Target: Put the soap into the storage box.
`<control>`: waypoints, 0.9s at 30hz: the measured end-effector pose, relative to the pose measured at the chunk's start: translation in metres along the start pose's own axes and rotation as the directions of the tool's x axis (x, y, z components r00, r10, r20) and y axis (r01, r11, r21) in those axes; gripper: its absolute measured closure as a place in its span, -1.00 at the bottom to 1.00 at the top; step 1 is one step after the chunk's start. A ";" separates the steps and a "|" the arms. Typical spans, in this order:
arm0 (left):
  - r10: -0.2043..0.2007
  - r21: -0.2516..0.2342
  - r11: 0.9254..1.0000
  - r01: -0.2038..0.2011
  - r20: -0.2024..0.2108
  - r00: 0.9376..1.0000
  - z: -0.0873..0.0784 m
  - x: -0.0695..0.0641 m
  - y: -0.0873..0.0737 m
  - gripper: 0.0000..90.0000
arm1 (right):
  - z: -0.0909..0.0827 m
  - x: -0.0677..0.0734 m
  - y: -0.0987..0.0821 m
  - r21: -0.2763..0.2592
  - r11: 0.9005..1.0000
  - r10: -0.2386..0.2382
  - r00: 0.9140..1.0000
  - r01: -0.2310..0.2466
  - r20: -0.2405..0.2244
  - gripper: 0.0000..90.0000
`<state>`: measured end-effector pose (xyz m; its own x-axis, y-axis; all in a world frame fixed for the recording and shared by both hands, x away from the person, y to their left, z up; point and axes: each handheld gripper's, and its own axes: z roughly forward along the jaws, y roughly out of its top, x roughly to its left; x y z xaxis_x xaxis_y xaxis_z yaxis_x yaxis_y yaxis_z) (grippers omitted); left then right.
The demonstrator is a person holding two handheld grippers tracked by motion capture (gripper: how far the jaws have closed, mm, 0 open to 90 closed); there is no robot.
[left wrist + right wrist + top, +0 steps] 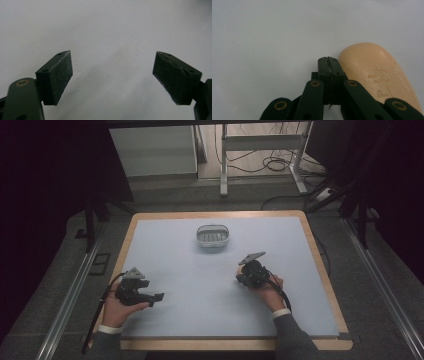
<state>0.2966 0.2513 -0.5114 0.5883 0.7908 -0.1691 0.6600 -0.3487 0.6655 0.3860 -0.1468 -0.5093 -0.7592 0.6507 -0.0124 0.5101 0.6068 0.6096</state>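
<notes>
The right gripper (328, 59) is hovering over the pale blue table (175, 265) right of centre, its jaws pressed together with nothing between them, and a bar of soap (378, 77) is lying on the table just beside its tips. The left gripper (112, 75) is sitting near the left edge, its pads (61, 75) standing wide apart over bare table. A small grey dish (213, 236) is resting farther back, near the middle, well apart from both grippers.
</notes>
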 end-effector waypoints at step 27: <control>0.009 0.004 1.000 -0.009 0.006 1.000 0.002 -0.002 0.000 -0.63 | -0.036 -0.033 0.011 -0.022 1.000 0.009 0.999 -0.008 0.037 -0.20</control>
<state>0.2964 0.2489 -0.5125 0.5969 0.7847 -0.1675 0.6565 -0.3576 0.6642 0.4026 -0.1780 -0.4732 -0.7390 0.6727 -0.0367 0.5073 0.5915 0.6268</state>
